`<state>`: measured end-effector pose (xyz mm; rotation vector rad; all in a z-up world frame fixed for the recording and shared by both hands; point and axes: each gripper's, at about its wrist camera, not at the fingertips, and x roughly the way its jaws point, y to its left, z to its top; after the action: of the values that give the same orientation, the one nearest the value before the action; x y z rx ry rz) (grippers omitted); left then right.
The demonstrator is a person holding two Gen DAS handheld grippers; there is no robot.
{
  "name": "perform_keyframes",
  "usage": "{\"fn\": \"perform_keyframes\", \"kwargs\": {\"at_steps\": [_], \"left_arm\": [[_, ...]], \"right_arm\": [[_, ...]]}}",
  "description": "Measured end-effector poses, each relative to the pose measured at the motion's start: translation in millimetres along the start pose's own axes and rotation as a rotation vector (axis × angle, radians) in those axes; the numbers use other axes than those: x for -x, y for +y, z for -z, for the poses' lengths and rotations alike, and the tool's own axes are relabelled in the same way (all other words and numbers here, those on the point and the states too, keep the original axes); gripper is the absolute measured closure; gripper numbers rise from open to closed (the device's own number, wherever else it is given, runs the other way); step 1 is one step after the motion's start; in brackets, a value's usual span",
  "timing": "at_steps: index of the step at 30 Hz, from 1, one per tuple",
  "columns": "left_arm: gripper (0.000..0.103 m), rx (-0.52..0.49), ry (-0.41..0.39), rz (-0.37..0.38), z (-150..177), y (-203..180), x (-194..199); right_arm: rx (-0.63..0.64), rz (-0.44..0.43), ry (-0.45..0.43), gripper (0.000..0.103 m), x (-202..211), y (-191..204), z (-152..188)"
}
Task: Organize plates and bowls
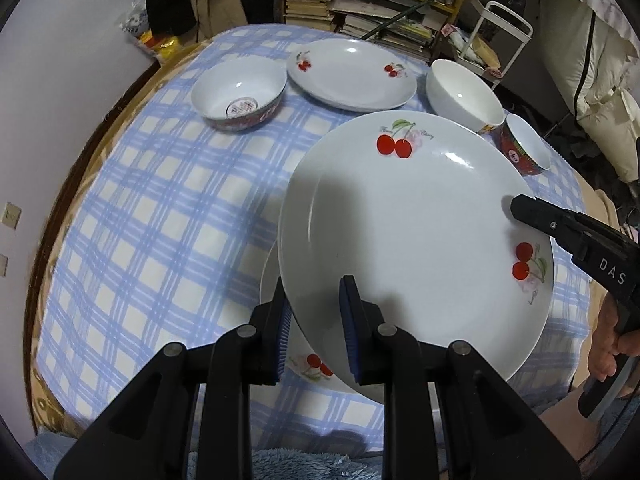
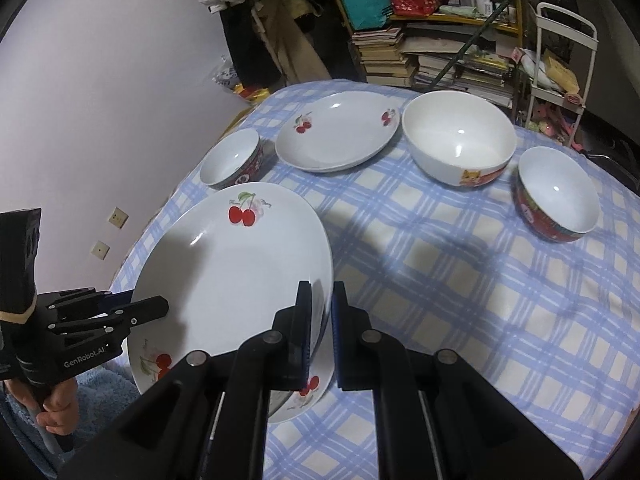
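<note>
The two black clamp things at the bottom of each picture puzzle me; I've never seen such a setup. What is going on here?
No machine here: a person holds a two-finger tool in each hand, each with a camera looking along its fingers. One picture is from the left tool, the other from the right tool. Both grip the rim of one cherry plate, tilted above a second cherry plate lying on the checked tablecloth. Farther back sit a third cherry plate, a white bowl and two red-patterned bowls.
</note>
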<state>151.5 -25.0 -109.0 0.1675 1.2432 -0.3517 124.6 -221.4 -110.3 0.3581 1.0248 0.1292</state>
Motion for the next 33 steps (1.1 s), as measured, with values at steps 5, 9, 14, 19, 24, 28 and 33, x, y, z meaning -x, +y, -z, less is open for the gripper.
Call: {"fn": "perform_keyframes", "kwargs": {"at_steps": [5,9,14,19,24,28,33], "left_arm": [[0.080,0.034,0.018,0.023,8.0,7.6,-13.8],[0.080,0.049,0.030,0.022,12.4,9.7,-22.5],[0.080,0.058,0.049,0.004,16.0,13.6,-33.0],[0.080,0.077,0.075,0.000,18.9,19.0,-45.4],[0.080,0.079,0.096,-0.003,22.5,19.3,-53.2],[0.080,0.077,0.104,-0.006,25.2,20.5,-58.0],[0.080,0.079,0.114,-0.006,29.0,22.1,-62.3]], "right_arm": [[0.001,0.006,0.012,0.092,-8.1,-0.2,4.7],[0.004,0.009,0.028,0.092,-16.7,-0.6,7.4],[0.009,0.005,0.052,0.092,-26.5,-0.6,12.5],[0.015,0.009,0.071,0.092,-36.0,1.6,15.2],[0.016,0.016,0.084,0.092,-41.0,1.2,17.0],[0.013,0.016,0.089,0.092,-43.8,0.1,17.2],[0.014,0.024,0.102,0.092,-49.2,-1.5,19.2]]}}
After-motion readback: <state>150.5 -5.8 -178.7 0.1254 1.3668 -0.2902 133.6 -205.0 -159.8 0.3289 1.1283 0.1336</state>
